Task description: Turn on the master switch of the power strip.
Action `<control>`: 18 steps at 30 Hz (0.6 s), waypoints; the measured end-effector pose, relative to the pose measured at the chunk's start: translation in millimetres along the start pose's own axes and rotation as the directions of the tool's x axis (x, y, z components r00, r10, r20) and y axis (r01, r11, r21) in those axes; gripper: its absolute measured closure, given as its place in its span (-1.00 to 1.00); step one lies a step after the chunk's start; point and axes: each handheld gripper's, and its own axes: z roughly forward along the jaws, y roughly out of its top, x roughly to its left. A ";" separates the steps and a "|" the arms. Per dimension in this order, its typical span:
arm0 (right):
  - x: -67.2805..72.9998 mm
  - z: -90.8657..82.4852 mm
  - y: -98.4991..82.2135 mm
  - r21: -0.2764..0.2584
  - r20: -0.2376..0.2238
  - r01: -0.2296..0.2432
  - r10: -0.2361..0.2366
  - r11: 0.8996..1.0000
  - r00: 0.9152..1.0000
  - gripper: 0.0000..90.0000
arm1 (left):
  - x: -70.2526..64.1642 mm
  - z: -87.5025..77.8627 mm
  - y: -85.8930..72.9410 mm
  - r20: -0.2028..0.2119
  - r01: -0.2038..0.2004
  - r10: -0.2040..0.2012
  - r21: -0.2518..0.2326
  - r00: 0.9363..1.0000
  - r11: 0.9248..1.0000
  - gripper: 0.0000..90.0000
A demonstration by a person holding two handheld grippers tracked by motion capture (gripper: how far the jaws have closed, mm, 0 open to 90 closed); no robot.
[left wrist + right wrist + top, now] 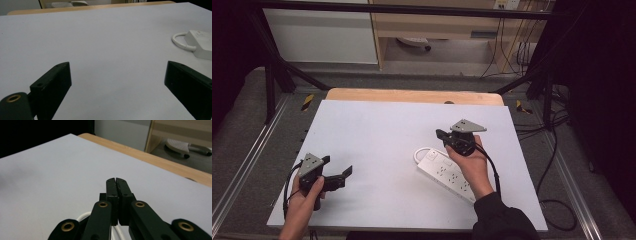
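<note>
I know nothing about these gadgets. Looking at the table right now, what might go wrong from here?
Two things, perhaps. The right gripper hovers with its jaws closed just above the white power strip, near its looped white cord; a downward move could nudge the strip or snag the cord. The left gripper, jaws wide open, sits far from the strip, close to the near edge of the white table, so its trailing cable could catch there.

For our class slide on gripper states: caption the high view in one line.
Left tongs open over bare white table; right tongs shut above a white power strip.
</note>
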 end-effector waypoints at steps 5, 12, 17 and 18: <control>-3.3 4.3 -5.0 0.027 0.003 -0.022 0.022 0.999 1.000 1.00 | -0.8 0.8 -0.1 0.004 -0.001 0.001 0.000 1.000 1.000 -0.84; -4.8 12.2 -10.0 0.063 0.006 -0.044 0.044 0.997 0.999 1.00 | -0.1 1.0 -0.8 0.002 0.001 -0.001 0.009 1.000 1.000 -0.84; -1.7 16.9 -12.3 0.102 0.008 -0.063 0.062 0.993 0.998 1.00 | -2.2 2.6 -0.6 0.003 -0.013 0.012 0.018 1.000 1.000 -0.84; -1.4 17.3 -12.3 0.105 0.009 -0.059 0.058 0.993 0.998 1.00 | -2.2 2.8 -0.7 0.003 -0.013 0.013 0.018 1.000 1.000 -0.84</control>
